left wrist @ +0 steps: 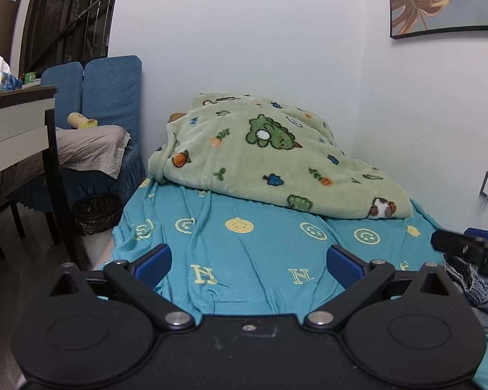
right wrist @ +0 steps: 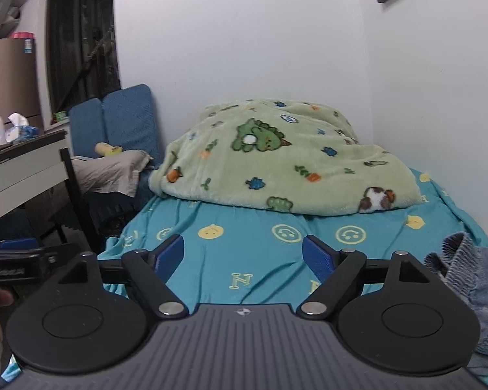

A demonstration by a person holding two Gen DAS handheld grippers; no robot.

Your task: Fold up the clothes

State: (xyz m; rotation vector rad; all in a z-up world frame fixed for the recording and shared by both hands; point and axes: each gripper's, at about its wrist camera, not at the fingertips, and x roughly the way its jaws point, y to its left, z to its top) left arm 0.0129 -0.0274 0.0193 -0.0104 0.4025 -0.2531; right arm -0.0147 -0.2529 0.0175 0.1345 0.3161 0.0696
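A crumpled blue denim garment lies on the turquoise bed sheet at the right; its edge shows in the left wrist view too. My right gripper hovers over the sheet, left of the garment, jaws wide apart with nothing between them. My left gripper is likewise open over bare sheet, empty. The right gripper's black finger pokes in at the right edge of the left wrist view, above the denim. The left gripper's body, with a hand below it, shows at the left edge of the right wrist view.
A green fleece blanket with cartoon prints is heaped at the far end of the bed against the white wall. Left of the bed stand a desk with a tissue box, a blue-covered chair and a black waste bin.
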